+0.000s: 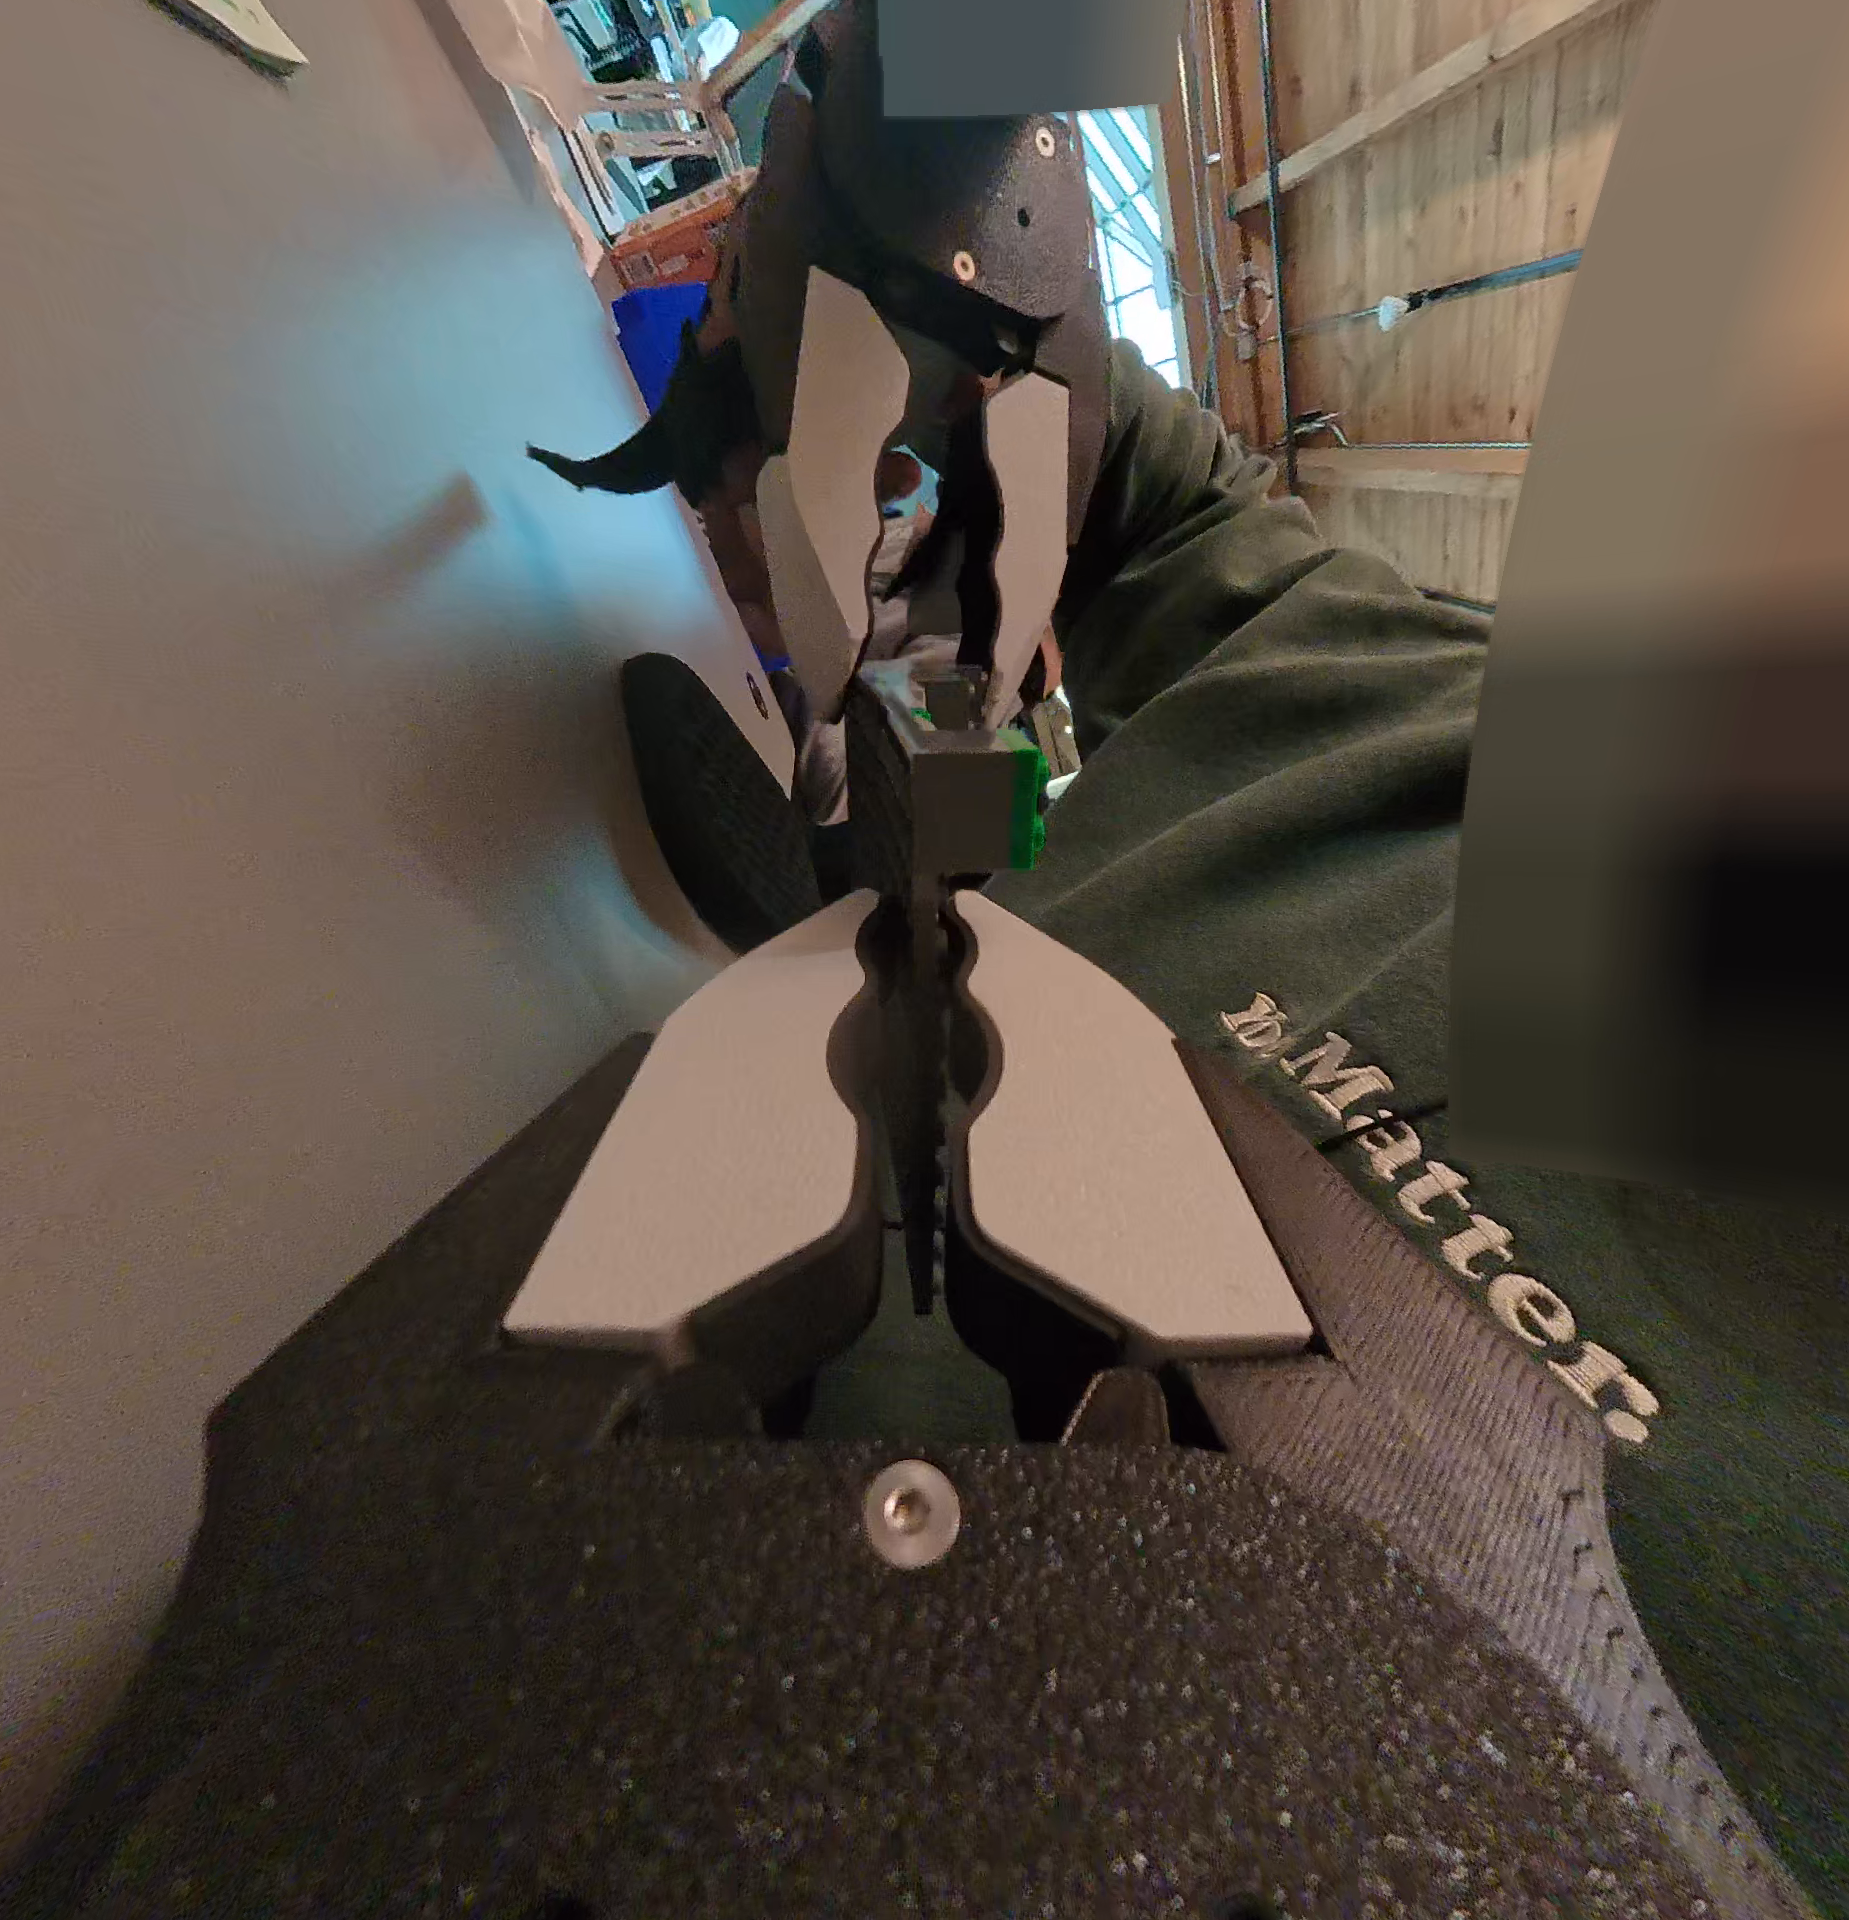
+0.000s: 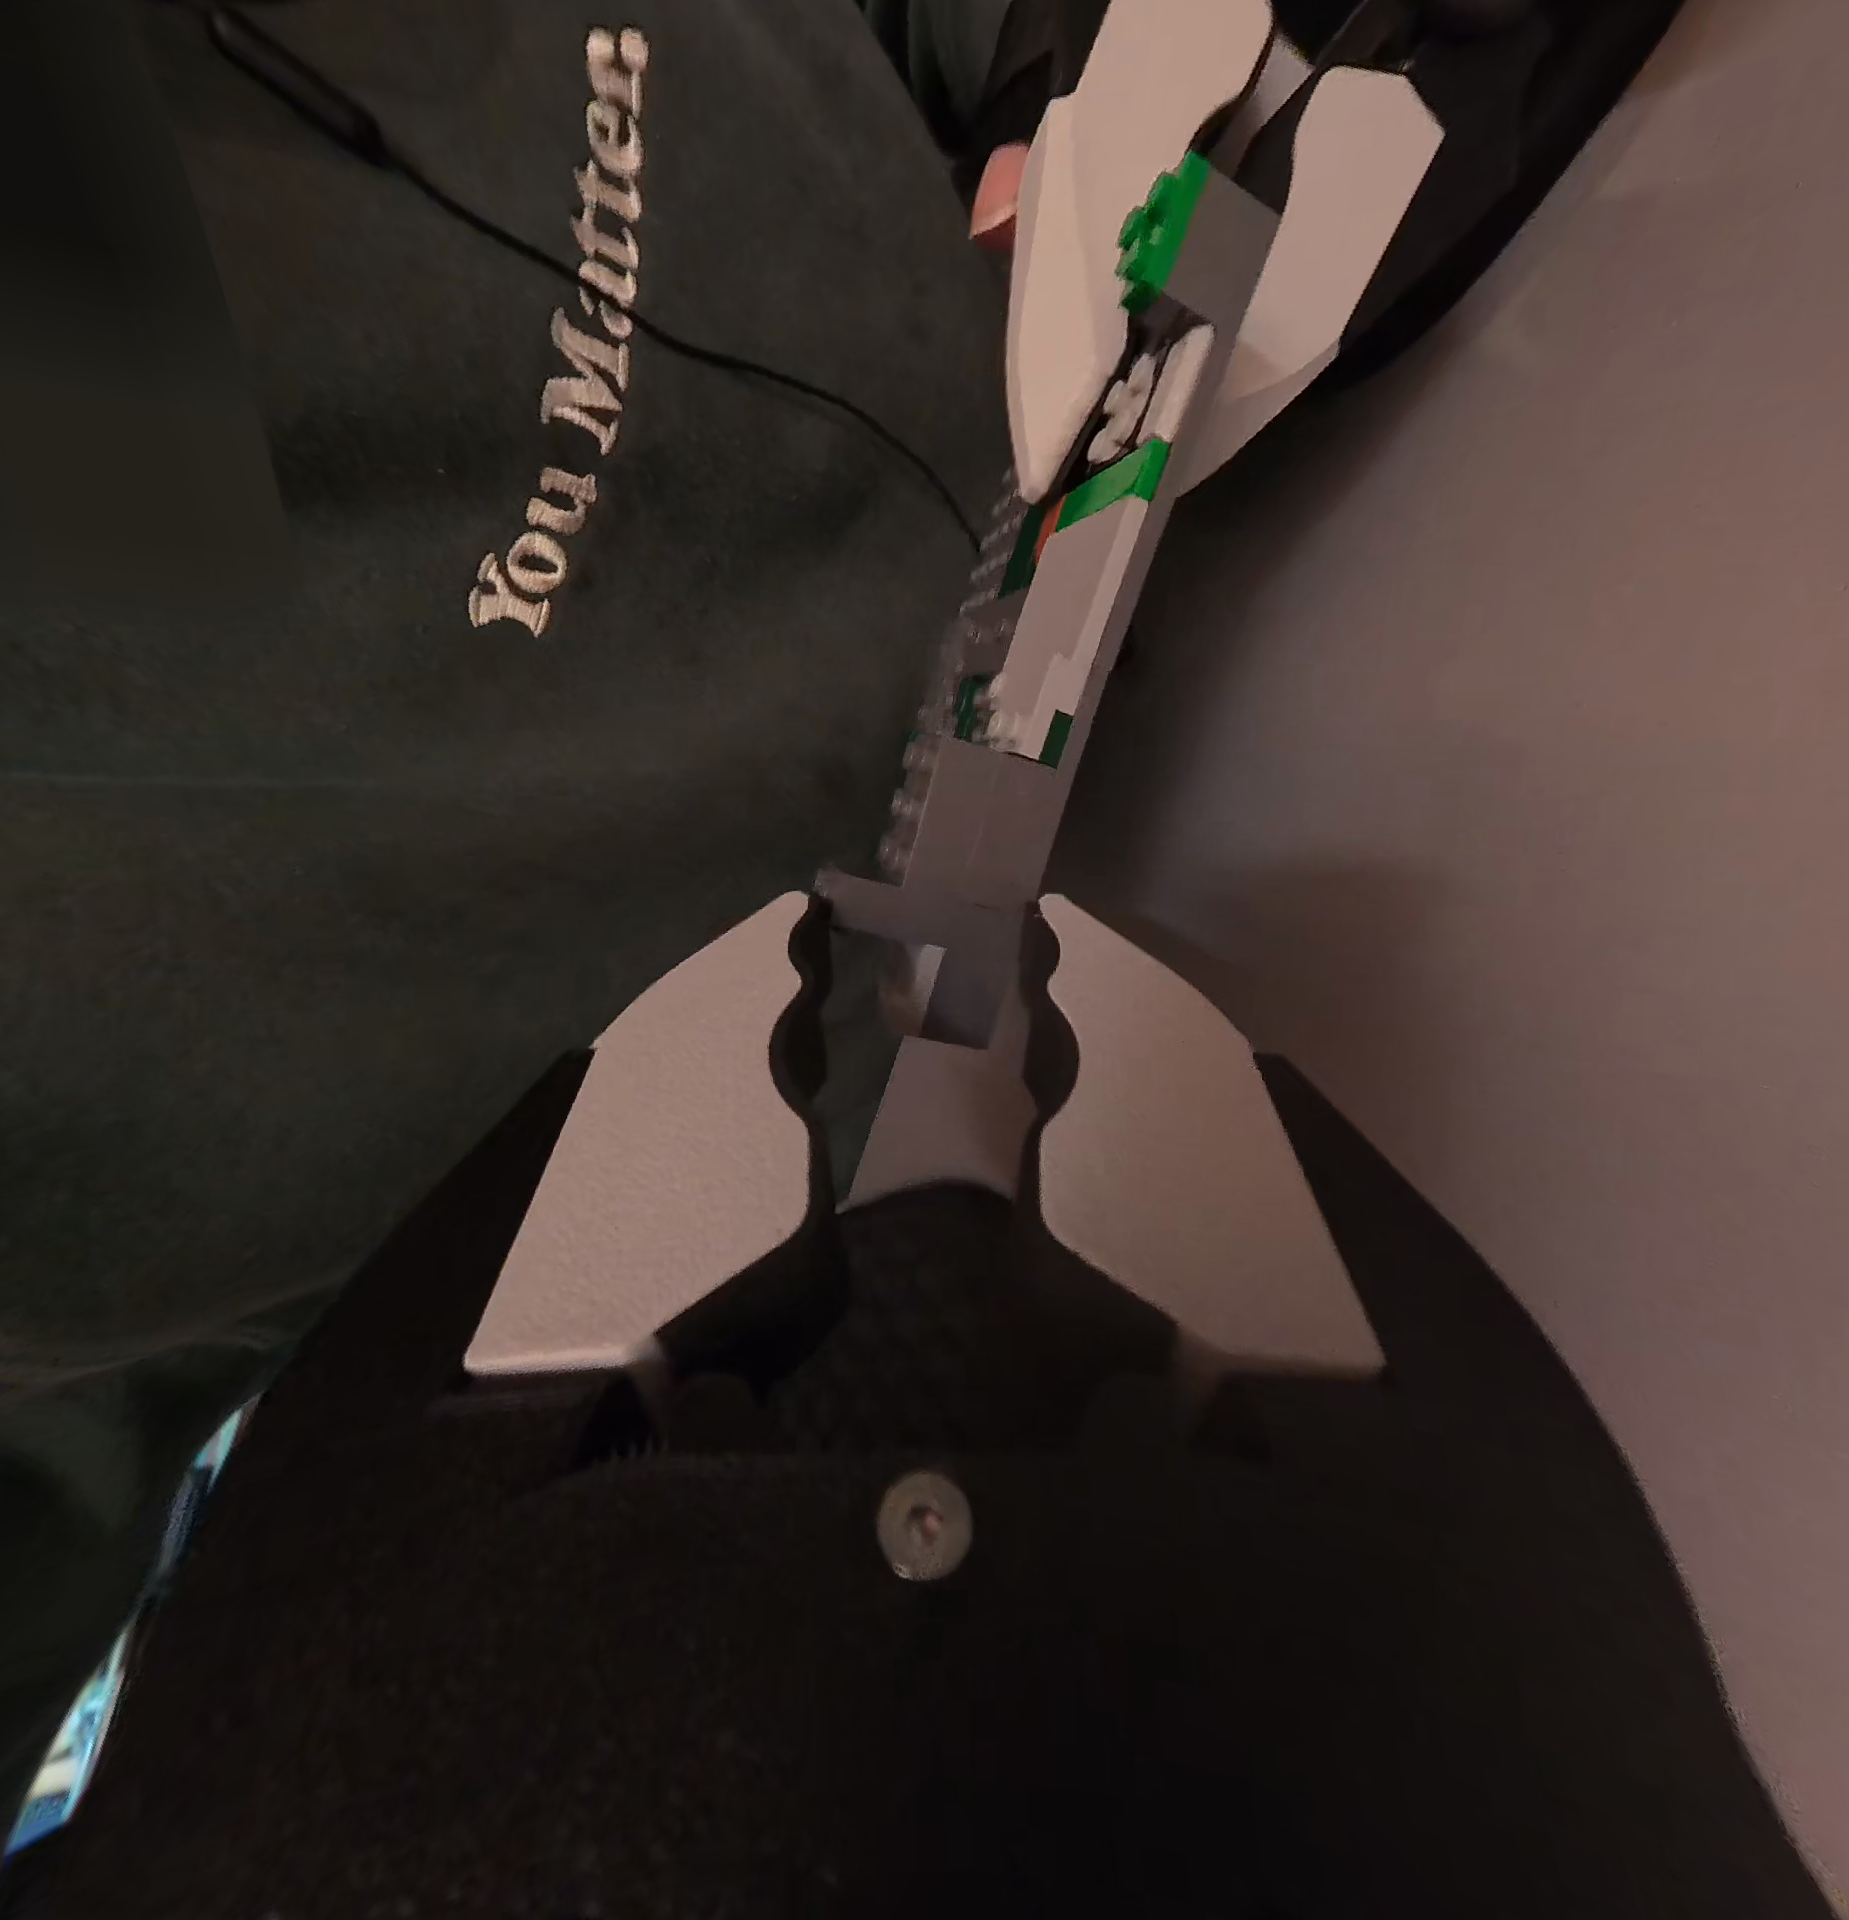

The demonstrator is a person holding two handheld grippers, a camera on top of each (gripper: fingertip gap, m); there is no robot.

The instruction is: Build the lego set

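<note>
The lego model (image 2: 1086, 582) is held in the air between my two grippers, close in front of the dark green sweatshirt (image 2: 380, 831) and beside the pale table (image 2: 1522, 935). My right gripper (image 2: 925, 935) is closed on the grey end of the model, with a grey cross piece pressed between its fingers. My left gripper (image 1: 925, 904) is closed on the other end, where the fingers almost meet on a thin dark part below the grey block with the green plate (image 1: 1026, 805).

I think the main risk is a twist. Both grippers pinch only the ends, so if my hands turn or pull in different directions, the long model can bend and break at a joint in the middle. The left grip is on a very thin edge, so I judge that it can slip out there. The small white and green pieces at the far end look loose enough to pop off.

Several things I cannot read well. In the right wrist view the studs along the model are blurred. In the left wrist view a black ribbed part (image 1: 712, 790) beside the model may be a tire, I am not sure. The middle of the model is hidden there behind the grey block.
</note>
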